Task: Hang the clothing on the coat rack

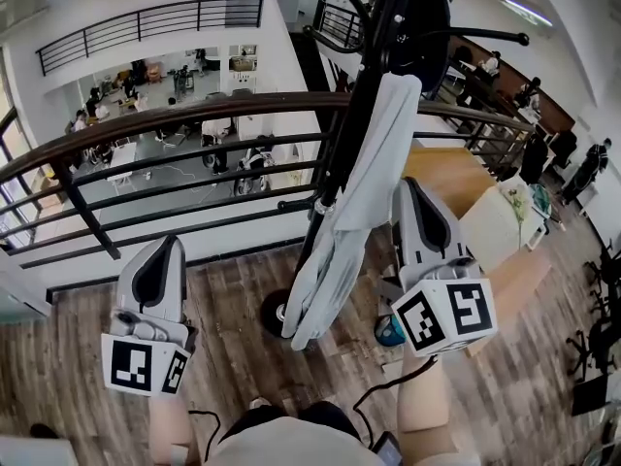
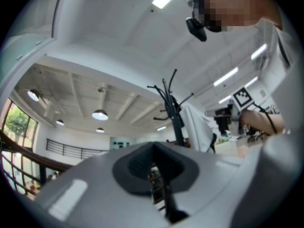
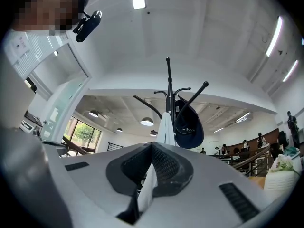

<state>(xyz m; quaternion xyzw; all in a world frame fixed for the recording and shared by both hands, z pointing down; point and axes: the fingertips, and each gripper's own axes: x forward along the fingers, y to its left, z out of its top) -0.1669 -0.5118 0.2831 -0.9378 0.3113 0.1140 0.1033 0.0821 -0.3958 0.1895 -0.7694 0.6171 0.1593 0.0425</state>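
Currently the right gripper (image 3: 151, 151) is pinching the pale grey fabric garment (image 1: 374, 163) draped on the black metal coat rack (image 1: 376, 56); the left gripper (image 2: 156, 152) is sitting closed, empty

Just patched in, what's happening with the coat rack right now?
A person with a gripper in each hand stands at a black coat rack beside a railing. A pale garment already hangs down along the rack's pole. The right gripper is shut on a fold of that garment. The left gripper is held off to the left, jaws together with nothing between them. A dark cap also hangs on the rack.
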